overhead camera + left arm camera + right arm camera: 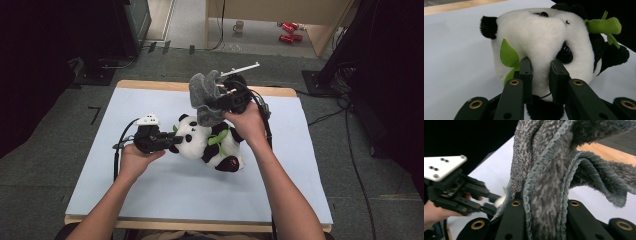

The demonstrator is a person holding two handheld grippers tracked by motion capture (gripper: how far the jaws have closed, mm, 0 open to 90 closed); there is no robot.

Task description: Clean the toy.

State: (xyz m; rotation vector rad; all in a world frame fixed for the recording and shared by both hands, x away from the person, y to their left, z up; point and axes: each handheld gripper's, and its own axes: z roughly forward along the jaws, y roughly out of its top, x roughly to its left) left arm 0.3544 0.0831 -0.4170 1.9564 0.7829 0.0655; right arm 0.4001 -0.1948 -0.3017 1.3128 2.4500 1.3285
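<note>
Two things matter for us: the plush panda [210, 142] lies mid-table, long axis running from its head at the left to its feet at the near right, and the grey cloth [204, 96] hangs just above its middle. Our right gripper [544, 202] is clenched on that cloth; our left gripper [541, 72] pinches the panda's head.

Pale table [165, 200], mug [239, 26] — red cans [289, 31]
</note>
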